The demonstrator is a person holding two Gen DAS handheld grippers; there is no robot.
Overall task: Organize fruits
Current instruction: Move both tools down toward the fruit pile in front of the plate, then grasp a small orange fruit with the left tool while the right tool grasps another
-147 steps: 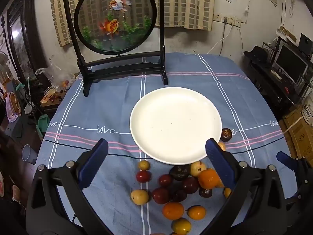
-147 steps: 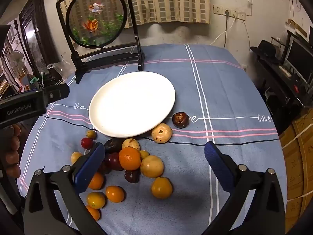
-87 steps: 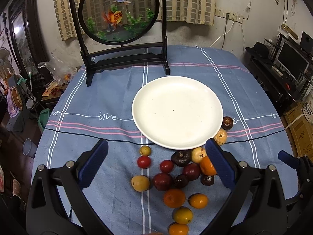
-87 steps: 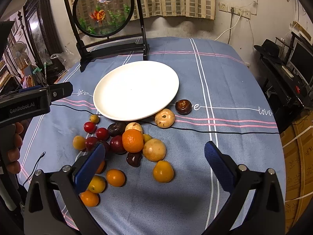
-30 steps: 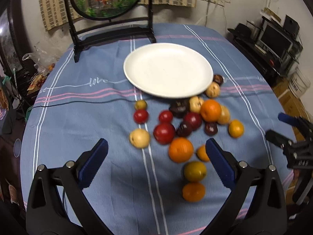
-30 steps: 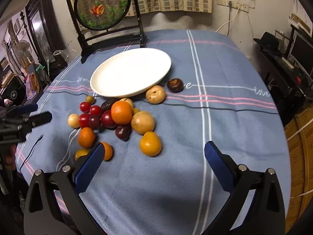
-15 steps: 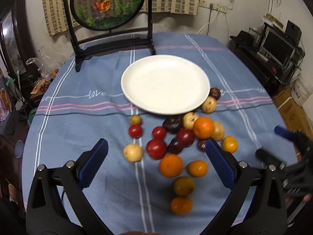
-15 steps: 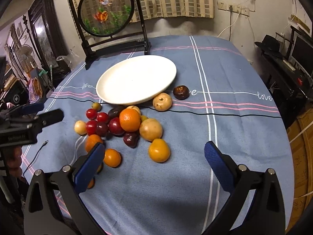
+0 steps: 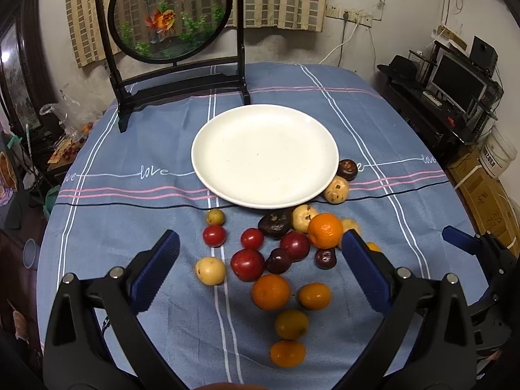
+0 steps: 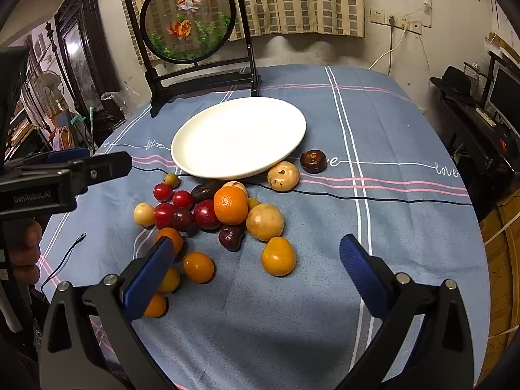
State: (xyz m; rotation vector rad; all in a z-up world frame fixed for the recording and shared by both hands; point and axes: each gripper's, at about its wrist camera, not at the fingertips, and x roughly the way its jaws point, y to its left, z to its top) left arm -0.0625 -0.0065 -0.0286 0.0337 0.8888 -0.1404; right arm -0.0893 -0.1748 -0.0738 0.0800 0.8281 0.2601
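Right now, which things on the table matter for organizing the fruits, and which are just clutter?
Job:
- white plate, nothing on it
- loose fruit pile on the cloth, near side of the plate
- left gripper and right gripper, jaws open, holding nothing

Just lying about:
- goldfish screen on its black stand
- blue tablecloth
- monitor on the side shelf

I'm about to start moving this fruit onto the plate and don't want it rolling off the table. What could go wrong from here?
The fruits lie packed together: lifting the big orange may nudge the dark plums beside it and set them rolling. The white plate is shallow, so round fruit dropped on it could roll off. Both the left gripper and right gripper are open over the same pile and might collide.
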